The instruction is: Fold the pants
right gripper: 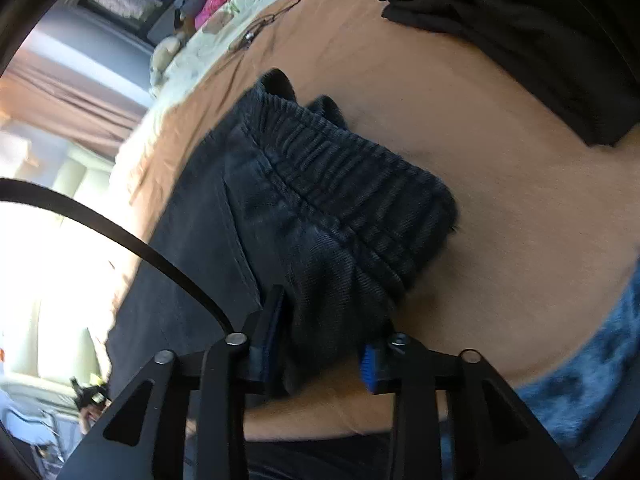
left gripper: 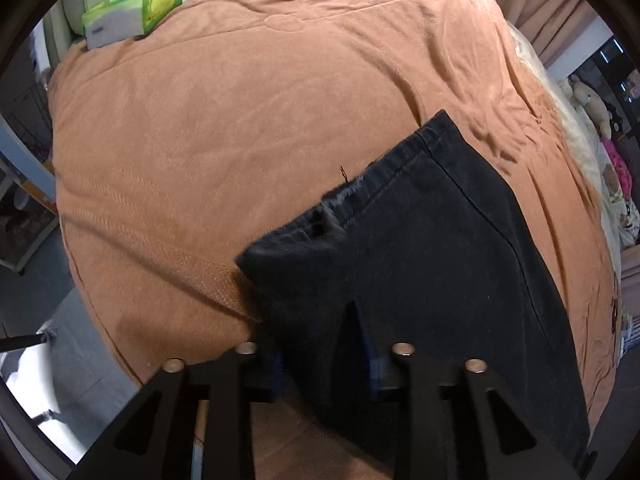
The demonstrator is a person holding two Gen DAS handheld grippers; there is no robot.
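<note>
Dark denim pants (left gripper: 420, 248) lie on an orange bedspread (left gripper: 240, 120). In the left wrist view the leg hems point away and cloth drapes over my left gripper (left gripper: 326, 364), whose fingers stand apart with the fabric between them. In the right wrist view the elastic waistband (right gripper: 360, 184) is bunched between the blue pads (right gripper: 370, 364) of my right gripper (right gripper: 320, 360), whose jaws stand wide with cloth between them.
A green tissue pack (left gripper: 136, 8) sits at the far left of the bed. Folded black garments (right gripper: 520, 32) lie at the top right and a blue fuzzy cloth (right gripper: 592, 368) at the lower right. Stuffed toys (left gripper: 592, 108) line the bed's far side.
</note>
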